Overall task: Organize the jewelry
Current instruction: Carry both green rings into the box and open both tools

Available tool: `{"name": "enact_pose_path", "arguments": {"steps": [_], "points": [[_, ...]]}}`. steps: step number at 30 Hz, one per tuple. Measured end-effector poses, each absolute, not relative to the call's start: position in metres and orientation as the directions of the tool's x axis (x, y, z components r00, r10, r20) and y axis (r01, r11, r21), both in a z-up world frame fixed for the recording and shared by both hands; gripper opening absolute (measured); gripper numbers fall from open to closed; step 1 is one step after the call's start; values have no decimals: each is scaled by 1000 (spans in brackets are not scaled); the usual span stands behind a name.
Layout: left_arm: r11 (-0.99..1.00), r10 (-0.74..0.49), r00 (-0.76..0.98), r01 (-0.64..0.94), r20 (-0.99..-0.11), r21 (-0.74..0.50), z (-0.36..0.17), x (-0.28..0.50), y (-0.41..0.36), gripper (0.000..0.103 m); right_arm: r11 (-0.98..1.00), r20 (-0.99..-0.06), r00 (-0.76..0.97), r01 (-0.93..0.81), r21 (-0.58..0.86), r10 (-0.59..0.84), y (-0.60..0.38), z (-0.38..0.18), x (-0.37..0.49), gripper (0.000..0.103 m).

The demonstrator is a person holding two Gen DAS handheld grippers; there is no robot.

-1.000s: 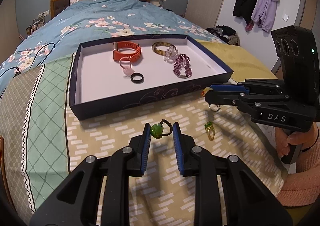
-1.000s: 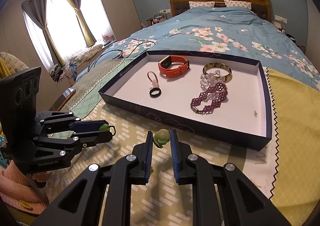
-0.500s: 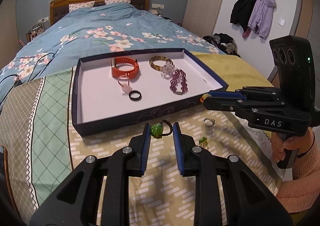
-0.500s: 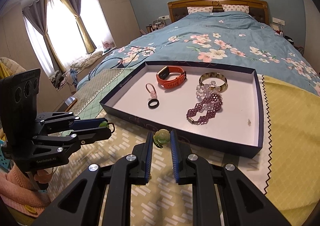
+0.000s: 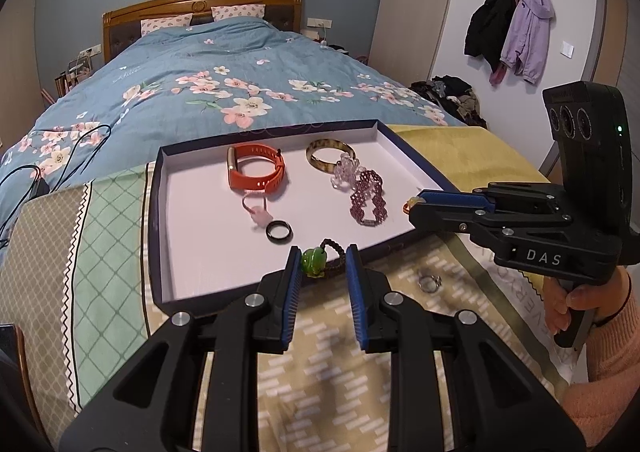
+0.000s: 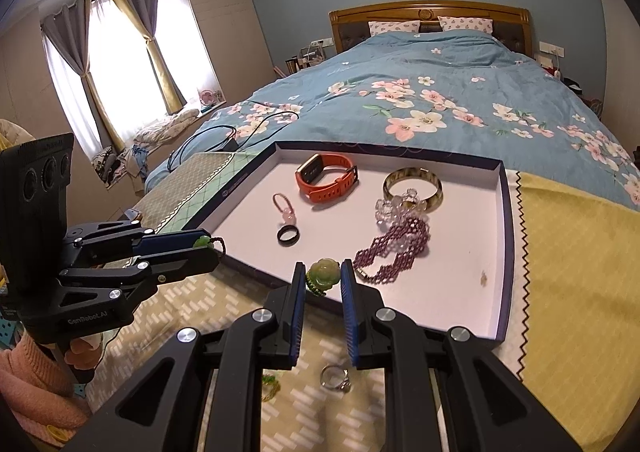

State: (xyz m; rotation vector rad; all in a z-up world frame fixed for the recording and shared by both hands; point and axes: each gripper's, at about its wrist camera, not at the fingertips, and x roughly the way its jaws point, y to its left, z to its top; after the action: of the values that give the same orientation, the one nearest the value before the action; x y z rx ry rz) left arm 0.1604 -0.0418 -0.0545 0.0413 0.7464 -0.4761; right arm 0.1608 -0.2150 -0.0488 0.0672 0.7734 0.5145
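Grip report: left gripper (image 5: 320, 266) pinches a small, light, slippery green jade bead on dark braided cord (image 5: 313, 261); right gripper (image 6: 323, 275) pinches a pale green carved jade flower pendant (image 6: 323, 271), brittle, at its sides between the fingertips.

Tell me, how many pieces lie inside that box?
6: orange watch back left, amber bangle back right, clear bead bracelet against it, purple bracelet in front, pink charm and black ring in the middle. Nothing looks hidden.

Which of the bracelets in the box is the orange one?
The orange watch-style band at the back of the box, left of the brown mottled bangle. The clear beaded one and purple beaded one lie nearer.
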Motion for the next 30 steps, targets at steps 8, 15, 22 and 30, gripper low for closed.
{"name": "enact_pose_path", "arguments": {"steps": [8,15,22,30], "points": [[898,-392,627,420,-673,-132,-57,179,-44,23,878,-655,598,-414,241,462,-214,-52,175,16],[902,-379,621,413,-686,-124,-62,195,-48,23,879,-666,589,-412,240,458,-210,-57,184,16],[907,-374,606,397,-702,-140,-71,209,-48,23,882,-683,576,-405,240,450,-207,-63,194,16],[914,-357,594,382,-721,-138,-80,219,-49,23,883,-700,560,-405,235,443,-202,-69,202,16]]}}
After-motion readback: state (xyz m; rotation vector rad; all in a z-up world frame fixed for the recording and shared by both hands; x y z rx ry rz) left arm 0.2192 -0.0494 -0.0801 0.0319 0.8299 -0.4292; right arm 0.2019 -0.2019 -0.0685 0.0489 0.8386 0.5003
